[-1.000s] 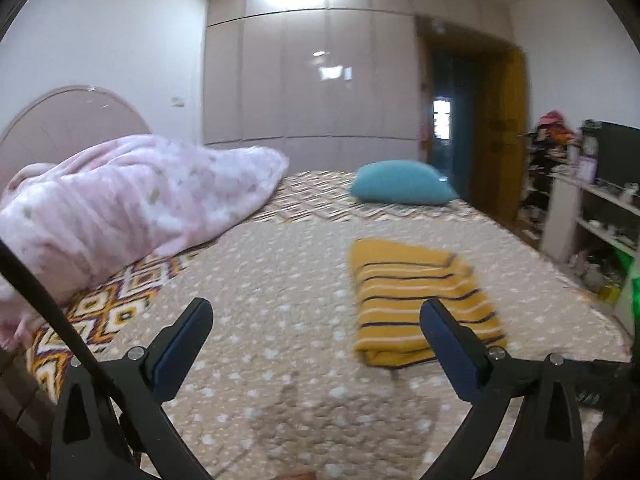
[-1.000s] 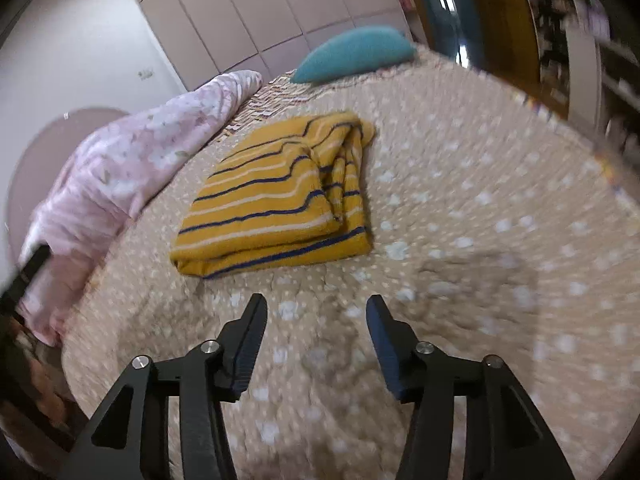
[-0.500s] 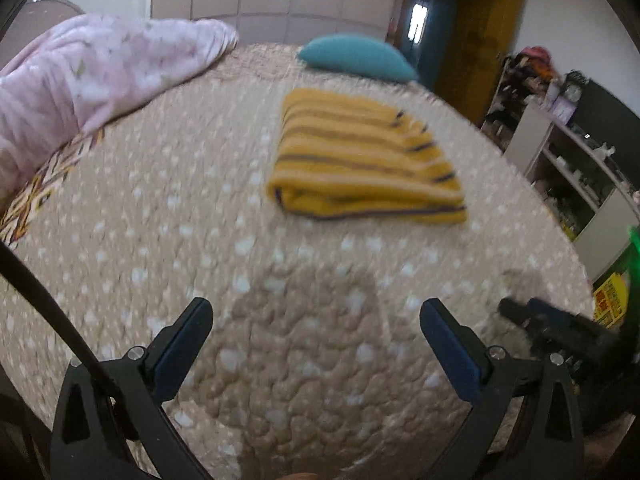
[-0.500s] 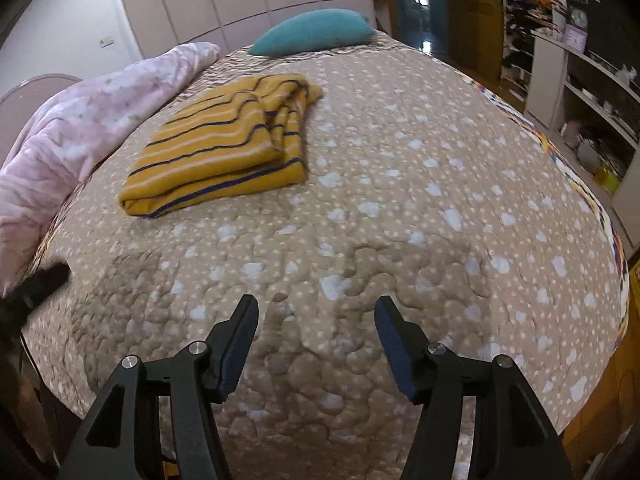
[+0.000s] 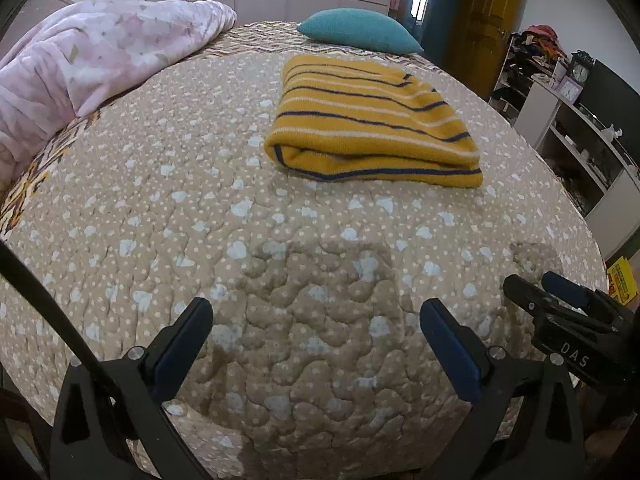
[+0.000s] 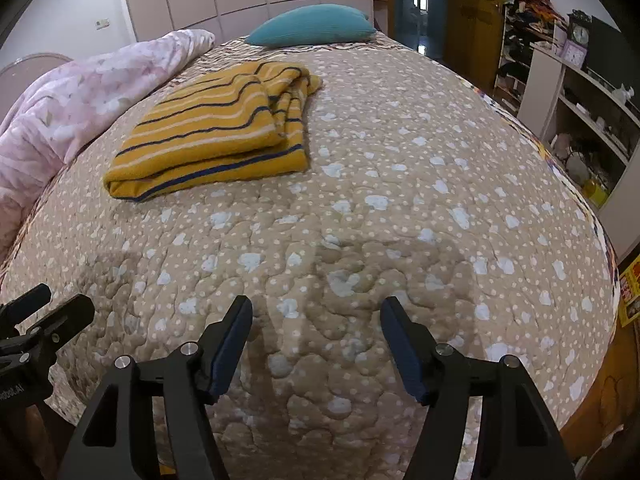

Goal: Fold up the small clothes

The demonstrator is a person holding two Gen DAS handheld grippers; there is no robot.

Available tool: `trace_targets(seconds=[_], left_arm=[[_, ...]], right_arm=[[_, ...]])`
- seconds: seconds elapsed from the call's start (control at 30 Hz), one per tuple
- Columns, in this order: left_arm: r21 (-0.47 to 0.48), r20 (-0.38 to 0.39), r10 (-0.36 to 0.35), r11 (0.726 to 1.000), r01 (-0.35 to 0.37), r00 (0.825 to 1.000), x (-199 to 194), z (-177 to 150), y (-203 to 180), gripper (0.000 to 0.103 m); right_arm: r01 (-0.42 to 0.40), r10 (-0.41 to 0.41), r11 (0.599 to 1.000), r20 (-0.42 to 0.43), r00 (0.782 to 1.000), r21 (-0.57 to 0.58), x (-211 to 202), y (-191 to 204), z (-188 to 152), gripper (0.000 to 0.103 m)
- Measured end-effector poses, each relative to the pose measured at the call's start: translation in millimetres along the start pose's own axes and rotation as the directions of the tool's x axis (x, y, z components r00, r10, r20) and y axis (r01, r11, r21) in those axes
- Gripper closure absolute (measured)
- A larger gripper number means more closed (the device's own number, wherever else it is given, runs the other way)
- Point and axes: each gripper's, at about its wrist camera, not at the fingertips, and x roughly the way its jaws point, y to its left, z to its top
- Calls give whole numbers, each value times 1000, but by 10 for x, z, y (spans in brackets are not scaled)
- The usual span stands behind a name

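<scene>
While tilted down over the near edge of the quilted bedspread [image 5: 168, 184], left gripper [image 5: 316, 320] spread wide, nothing between its blue pads [image 5: 448, 352]. Right gripper [image 6: 316, 320] likewise apart and empty, jaws just been opening. Folded yellow striped garment [image 5: 372, 124] flat on the bedspread, well beyond both sets of fingers, untouched. From that garment: teal pillow [image 5: 360, 30] just behind, pink blanket [image 5: 100, 48] off to the left, shelves [image 5: 580, 128] far to the right, past the bed's edge.
</scene>
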Motion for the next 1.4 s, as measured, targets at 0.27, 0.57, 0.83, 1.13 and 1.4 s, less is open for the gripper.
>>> trace_targets(seconds=[0.27,0.57,0.83,1.13,1.4], left_arm=[[5,-27,4,1000,-4,1000,54,-29,-12,0],[5,-36,11,1000,-11,999,75,-43,-19,0],[0,-48,22,1000,-22,999,113,-57,0,0],[-1,-48,35,999,-35,998,119,-64,13,0],[8,-51,47,999,-46,998,144,-61,13,0]], right_arm=[[3,-3,1000,-2,1000,6,23,-16,7,31],[13,-13,1000,1,1000,-7,59,-18,63,30],[23,-23,1000,-5,1000,-13,106,16,155,30],[17,-17,1000,-1,1000,-23,94,65,127,29],[12,-12,999,4,1000,-38,84,112,153,29]])
